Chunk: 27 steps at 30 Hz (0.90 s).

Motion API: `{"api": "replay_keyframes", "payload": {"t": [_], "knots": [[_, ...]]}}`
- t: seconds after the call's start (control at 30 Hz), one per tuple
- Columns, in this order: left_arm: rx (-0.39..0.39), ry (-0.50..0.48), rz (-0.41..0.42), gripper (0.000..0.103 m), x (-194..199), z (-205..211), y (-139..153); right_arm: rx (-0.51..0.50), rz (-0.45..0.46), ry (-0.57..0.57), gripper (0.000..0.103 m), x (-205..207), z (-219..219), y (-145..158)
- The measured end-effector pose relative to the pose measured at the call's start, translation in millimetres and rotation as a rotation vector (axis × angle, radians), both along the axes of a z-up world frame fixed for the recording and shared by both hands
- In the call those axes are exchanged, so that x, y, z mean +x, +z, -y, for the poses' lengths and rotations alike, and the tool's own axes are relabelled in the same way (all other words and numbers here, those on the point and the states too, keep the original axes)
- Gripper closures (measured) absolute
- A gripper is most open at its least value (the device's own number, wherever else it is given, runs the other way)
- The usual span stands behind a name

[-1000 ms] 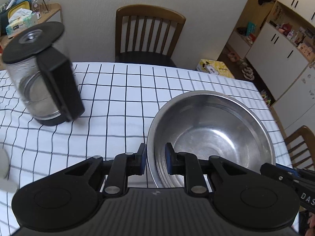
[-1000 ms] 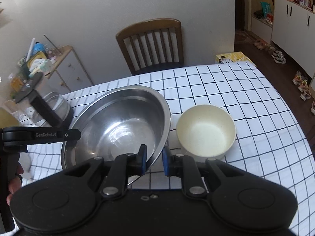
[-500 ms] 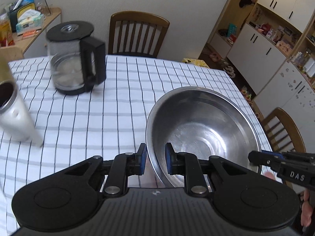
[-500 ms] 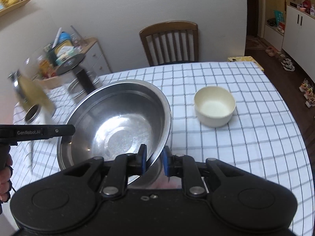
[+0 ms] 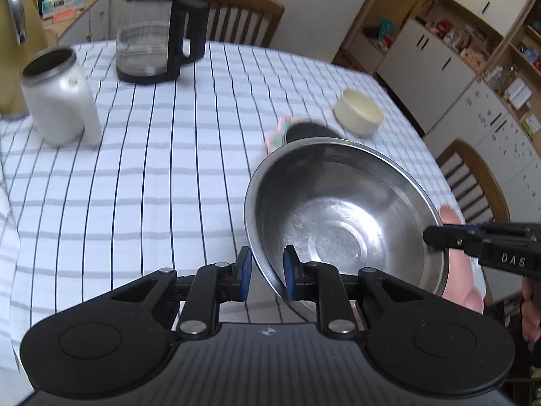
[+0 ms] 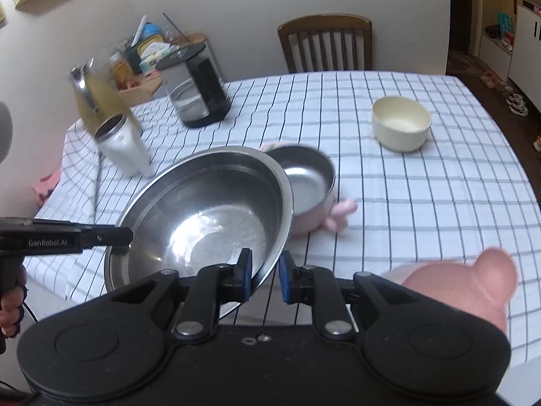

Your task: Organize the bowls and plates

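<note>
My left gripper [image 5: 264,272] and right gripper [image 6: 264,275] each clamp the steel bowl's [image 5: 341,216] rim. It hangs tilted above the checked tablecloth [image 6: 422,176].

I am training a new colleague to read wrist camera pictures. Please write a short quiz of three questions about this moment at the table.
1. True or false: both grippers grip the rim of the large steel bowl.
2. Which bowl stands alone on the checked tablecloth, far from the others? A) cream bowl B) large steel bowl C) small pink bowl
3. Fill in: the small pink bowl is partly hidden behind the ____ bowl.

Key
1. True: left gripper and right gripper each clamp the rim.
2. A, the cream bowl.
3. large steel
</note>
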<state>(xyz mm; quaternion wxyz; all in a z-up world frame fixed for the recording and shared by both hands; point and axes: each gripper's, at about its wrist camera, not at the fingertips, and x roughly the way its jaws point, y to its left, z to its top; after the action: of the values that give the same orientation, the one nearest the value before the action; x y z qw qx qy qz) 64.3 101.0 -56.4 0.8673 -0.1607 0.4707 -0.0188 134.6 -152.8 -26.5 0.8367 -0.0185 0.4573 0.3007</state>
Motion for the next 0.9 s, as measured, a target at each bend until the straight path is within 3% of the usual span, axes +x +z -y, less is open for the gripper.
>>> {"api": "replay_keyframes", "payload": {"t": [0.53,0.9], "knots": [[0.036,-0.060,-0.058,0.084,-38.8,25.7,-58.2,-0.096,-0.071,0.008,0.085,-41.8,10.4,-77.0],[0.018,-0.058,-0.089,0.084,-40.8,26.4,-72.8,-0.111,-0.067,0.013,0.085,-47.5,11.1,-91.7]]}}
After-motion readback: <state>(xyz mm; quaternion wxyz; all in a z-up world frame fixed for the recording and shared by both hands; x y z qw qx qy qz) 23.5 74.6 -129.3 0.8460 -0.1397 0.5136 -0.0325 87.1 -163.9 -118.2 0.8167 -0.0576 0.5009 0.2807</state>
